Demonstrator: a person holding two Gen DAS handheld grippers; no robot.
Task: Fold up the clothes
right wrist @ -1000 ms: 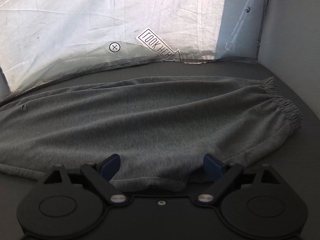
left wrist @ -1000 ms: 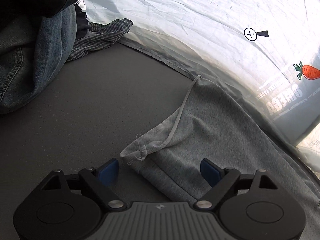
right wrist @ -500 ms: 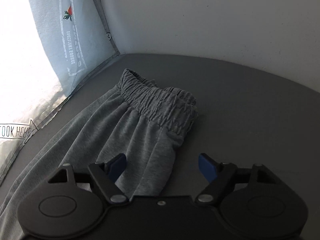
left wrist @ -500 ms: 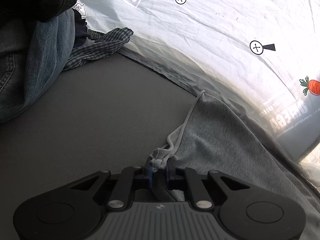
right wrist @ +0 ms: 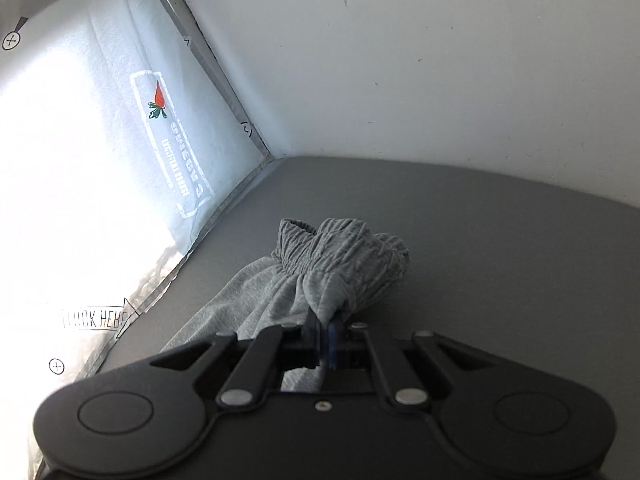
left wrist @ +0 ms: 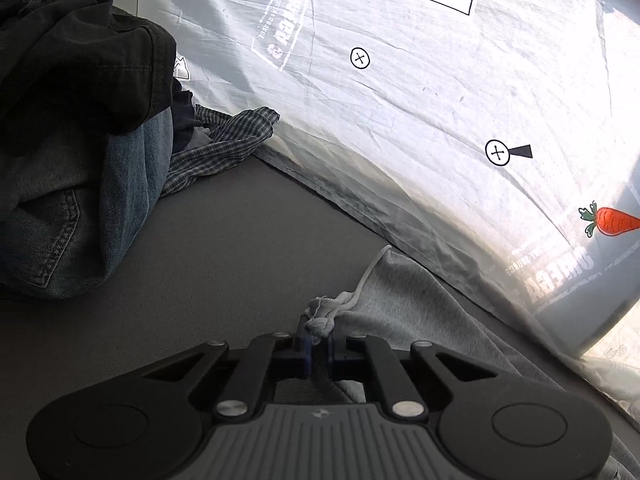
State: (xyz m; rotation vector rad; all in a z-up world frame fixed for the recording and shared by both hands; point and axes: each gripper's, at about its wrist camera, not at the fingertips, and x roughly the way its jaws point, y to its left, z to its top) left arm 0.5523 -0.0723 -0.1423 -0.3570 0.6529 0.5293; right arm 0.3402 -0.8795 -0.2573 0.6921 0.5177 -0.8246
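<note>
Your left gripper [left wrist: 319, 340] angles down at the table [left wrist: 224, 248], fingers clamped on the grey sweatpants [left wrist: 404, 304] hem at 12 o'clock. Your right gripper [right wrist: 325, 340], jaws just closed, pinches the waistband [right wrist: 340, 252]. Only the left view shows the jeans [left wrist: 80, 200] at 10 o'clock.

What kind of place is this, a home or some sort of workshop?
Probably a makeshift recording corner: a bare grey table against a plain wall, a printed sheet with target marks hung behind, and clothes heaped for folding.
</note>
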